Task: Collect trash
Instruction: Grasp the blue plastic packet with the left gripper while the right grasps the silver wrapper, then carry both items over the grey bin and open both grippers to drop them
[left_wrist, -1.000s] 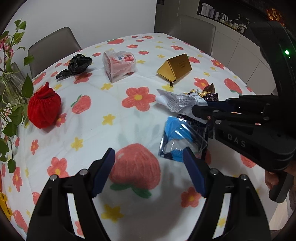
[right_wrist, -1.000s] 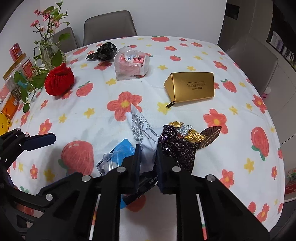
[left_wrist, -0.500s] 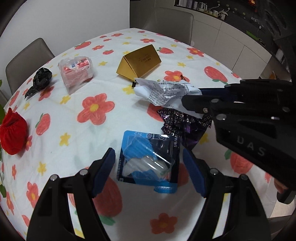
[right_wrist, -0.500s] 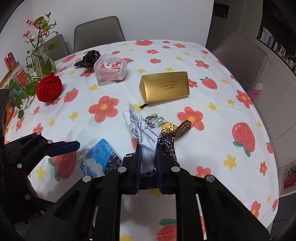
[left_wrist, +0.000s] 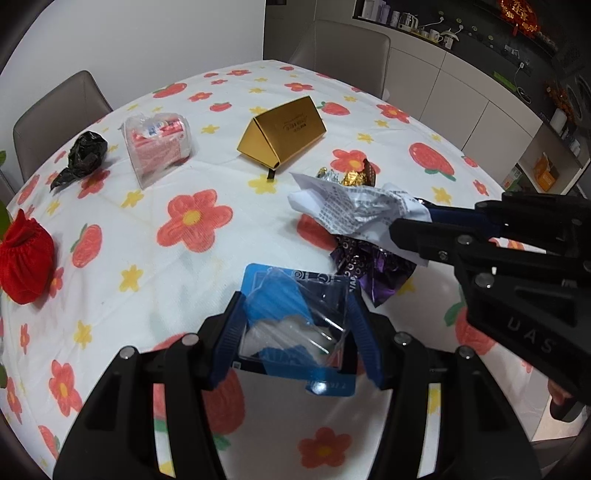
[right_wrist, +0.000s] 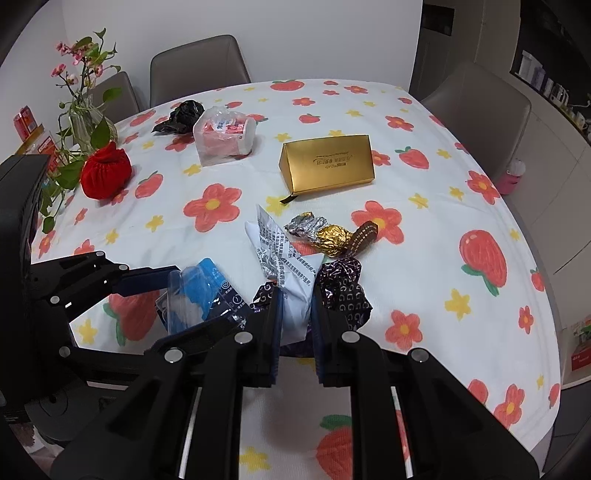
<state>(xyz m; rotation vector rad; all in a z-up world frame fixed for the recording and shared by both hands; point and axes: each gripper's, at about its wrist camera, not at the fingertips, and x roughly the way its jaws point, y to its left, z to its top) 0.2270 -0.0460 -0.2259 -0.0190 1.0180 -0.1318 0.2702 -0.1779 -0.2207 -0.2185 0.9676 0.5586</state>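
Observation:
A blue blister pack (left_wrist: 295, 325) with a clear plastic bubble sits between the pads of my left gripper (left_wrist: 295, 310). Its jaws are closing and both pads touch the pack's sides. In the right wrist view the blister pack (right_wrist: 199, 295) stands tilted up off the cloth inside the left gripper (right_wrist: 184, 302). My right gripper (right_wrist: 295, 314) is shut on a crumpled white printed paper (right_wrist: 280, 258), held above the table. The same paper (left_wrist: 351, 210) sticks out of the right gripper (left_wrist: 410, 221) in the left wrist view. A purple wrapper (right_wrist: 343, 291) lies under it.
Gold and silver foil wrappers (right_wrist: 325, 232) lie just beyond the paper. Farther back are a gold box (right_wrist: 327, 162), a clear bag with pink contents (right_wrist: 221, 136), a black bag (right_wrist: 181, 116) and a red pouch (right_wrist: 105, 177). A flower vase (right_wrist: 85, 122) and chairs ring the table (right_wrist: 424, 229).
My left gripper moved over the blue blister pack and its jaws narrowed onto it; the pack now tilts up. The right gripper kept its hold on the white paper.

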